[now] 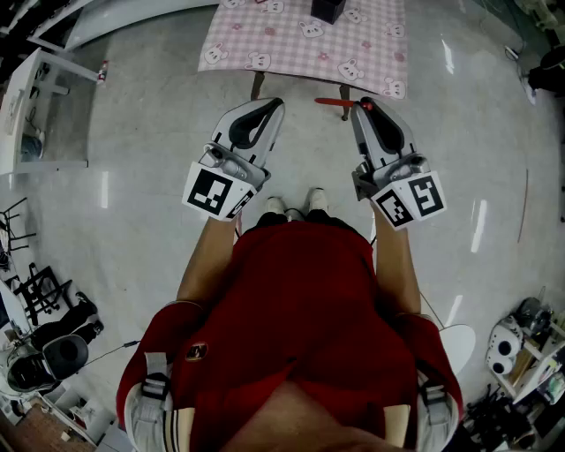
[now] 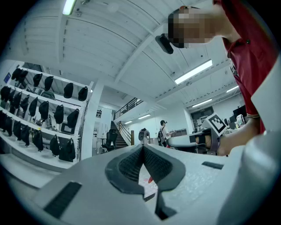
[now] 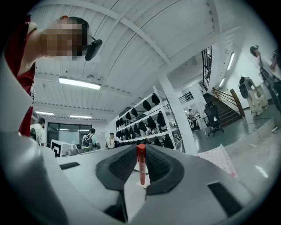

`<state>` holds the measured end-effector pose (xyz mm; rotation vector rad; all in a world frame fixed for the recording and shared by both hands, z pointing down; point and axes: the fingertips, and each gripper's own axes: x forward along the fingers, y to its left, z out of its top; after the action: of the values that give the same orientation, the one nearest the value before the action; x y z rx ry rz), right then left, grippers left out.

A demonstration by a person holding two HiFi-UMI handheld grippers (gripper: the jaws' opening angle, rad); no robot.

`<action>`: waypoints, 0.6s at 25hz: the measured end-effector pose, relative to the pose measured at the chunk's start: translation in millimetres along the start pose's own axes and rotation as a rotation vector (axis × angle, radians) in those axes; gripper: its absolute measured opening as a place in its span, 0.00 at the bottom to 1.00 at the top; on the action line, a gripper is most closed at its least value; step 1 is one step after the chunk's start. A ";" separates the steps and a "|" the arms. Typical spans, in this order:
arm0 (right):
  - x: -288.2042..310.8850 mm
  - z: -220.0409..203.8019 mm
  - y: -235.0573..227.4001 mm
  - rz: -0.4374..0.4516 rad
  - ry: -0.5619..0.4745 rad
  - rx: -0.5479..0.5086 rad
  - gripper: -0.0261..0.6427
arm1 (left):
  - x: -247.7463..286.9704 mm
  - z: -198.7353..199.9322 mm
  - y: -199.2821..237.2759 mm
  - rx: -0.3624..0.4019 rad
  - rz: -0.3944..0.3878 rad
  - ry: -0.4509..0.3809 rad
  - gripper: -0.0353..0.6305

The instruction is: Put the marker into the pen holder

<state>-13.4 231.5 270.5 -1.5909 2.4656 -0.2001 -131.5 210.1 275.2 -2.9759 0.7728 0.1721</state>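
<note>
My right gripper is shut on a red marker, which sticks out sideways to the left of its tips in the head view. In the right gripper view the marker stands upright between the dark ribbed pads of the right gripper. A black pen holder stands on the table with the pink checked cloth, ahead of both grippers. My left gripper is held level beside the right one; its pads meet at the tips of the left gripper with nothing between them.
The person stands on a glossy grey floor a step short of the table's near edge, shoes below the grippers. A white desk is at the far left. Gear lies at the lower left and lower right.
</note>
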 end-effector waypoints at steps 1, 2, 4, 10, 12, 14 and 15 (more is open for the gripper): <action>0.7 -0.5 -1.1 0.002 0.000 0.001 0.12 | 0.9 -0.8 0.5 0.001 0.001 0.002 0.06; 1.3 -0.8 -2.3 0.003 -0.001 0.002 0.12 | 2.0 -1.5 0.8 0.002 0.002 0.004 0.06; 1.8 -0.7 -6.0 0.007 -0.002 0.004 0.12 | 5.6 -2.6 0.5 0.005 0.004 0.008 0.06; -2.6 5.3 -21.5 0.013 -0.021 0.025 0.12 | 20.2 -2.7 -6.5 0.019 0.004 0.012 0.06; -3.6 6.2 -25.7 0.016 -0.026 0.033 0.12 | 22.9 -3.0 -7.7 0.023 0.010 0.015 0.06; -5.1 7.6 -31.7 0.017 -0.032 0.034 0.12 | 27.2 -3.7 -9.2 0.027 0.016 0.016 0.06; -5.7 8.6 -35.6 0.018 -0.035 0.035 0.12 | 30.3 -4.2 -10.0 0.031 0.019 0.018 0.06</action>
<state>22.5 222.1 270.5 -1.5445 2.4358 -0.2092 -100.0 203.9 276.0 -2.9463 0.7978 0.1338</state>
